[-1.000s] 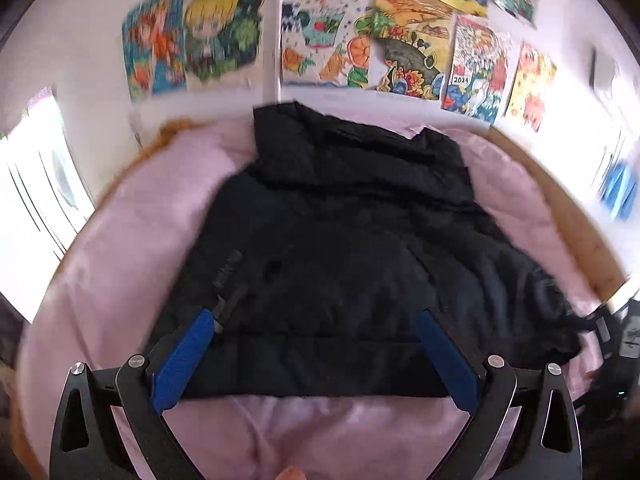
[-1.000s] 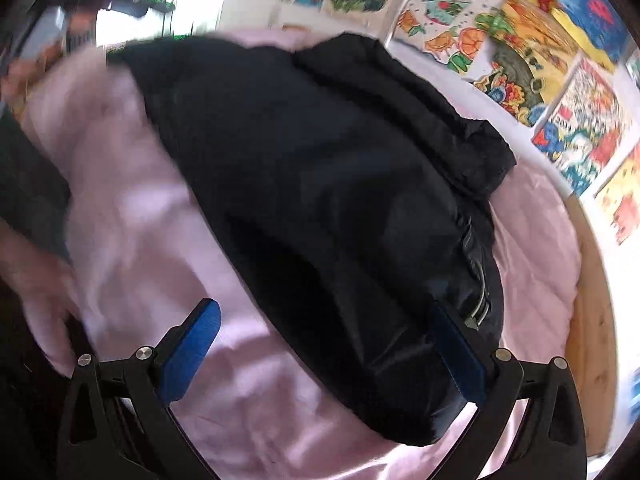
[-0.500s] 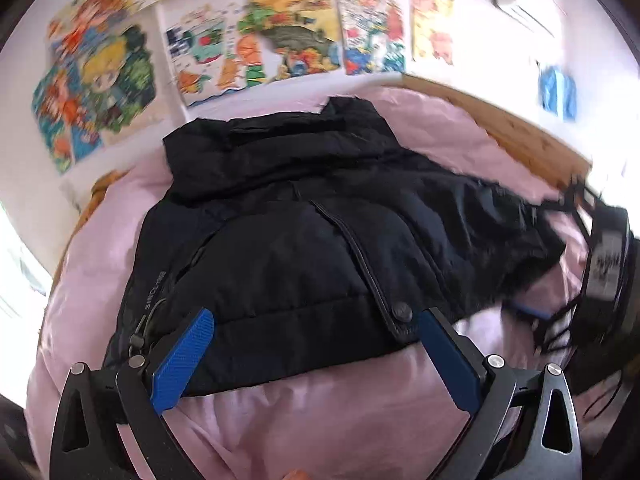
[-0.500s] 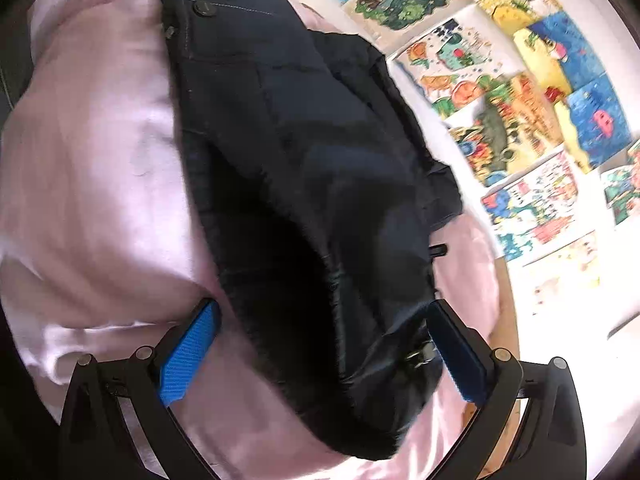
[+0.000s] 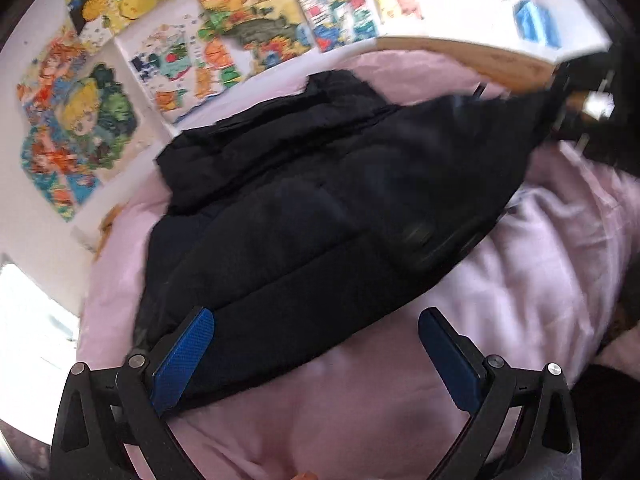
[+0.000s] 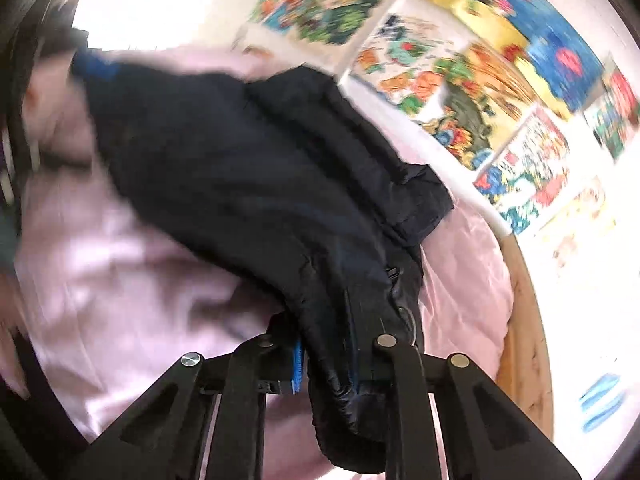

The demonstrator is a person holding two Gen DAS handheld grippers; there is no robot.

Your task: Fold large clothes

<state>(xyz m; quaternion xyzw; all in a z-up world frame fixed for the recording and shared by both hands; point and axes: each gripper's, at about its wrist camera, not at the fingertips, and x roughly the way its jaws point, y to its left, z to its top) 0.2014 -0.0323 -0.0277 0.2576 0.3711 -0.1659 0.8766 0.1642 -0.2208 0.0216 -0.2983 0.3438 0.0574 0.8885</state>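
Only the right wrist view shows a grip: the right gripper (image 6: 324, 364) is closing, its blue pads pinching a bunched edge of the black jacket (image 6: 256, 184), which looks lifted there (blur makes this uncertain). In the left wrist view the left gripper (image 5: 316, 350) gapes wide, holding nothing, over the jacket's near hem on the pink bedding (image 5: 540, 264).

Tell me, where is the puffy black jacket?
The puffy black jacket lies mid-frame on the pink bedsheet, below the wall drawings.
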